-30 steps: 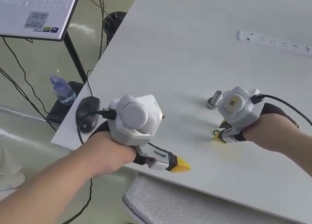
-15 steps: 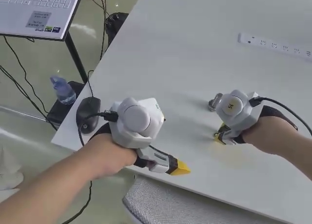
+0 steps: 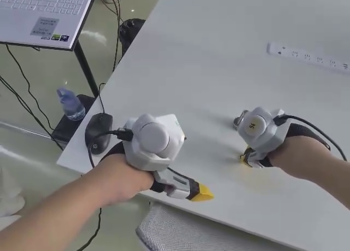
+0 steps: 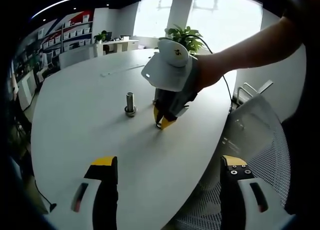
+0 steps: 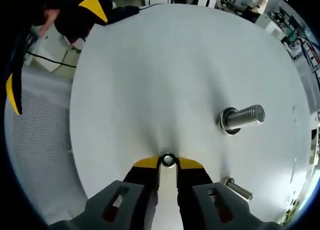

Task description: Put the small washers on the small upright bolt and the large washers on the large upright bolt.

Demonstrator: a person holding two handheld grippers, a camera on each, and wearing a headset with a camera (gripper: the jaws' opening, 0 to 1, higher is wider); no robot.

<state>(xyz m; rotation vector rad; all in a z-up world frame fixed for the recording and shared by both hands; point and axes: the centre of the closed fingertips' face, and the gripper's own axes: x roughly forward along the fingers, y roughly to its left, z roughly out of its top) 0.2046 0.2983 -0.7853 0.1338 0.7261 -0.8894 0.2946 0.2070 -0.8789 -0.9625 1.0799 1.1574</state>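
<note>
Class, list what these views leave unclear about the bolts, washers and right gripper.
- Head view: the large bolt is mostly hidden behind the right gripper.
- Right gripper view: the jaws flank the small washer; whether it touches the table is unclear.
- Right gripper view: the small bolt is warped at the picture's edge; any washers on it are unreadable.
- Left gripper view: washers round the large bolt's base are too small to count.
</note>
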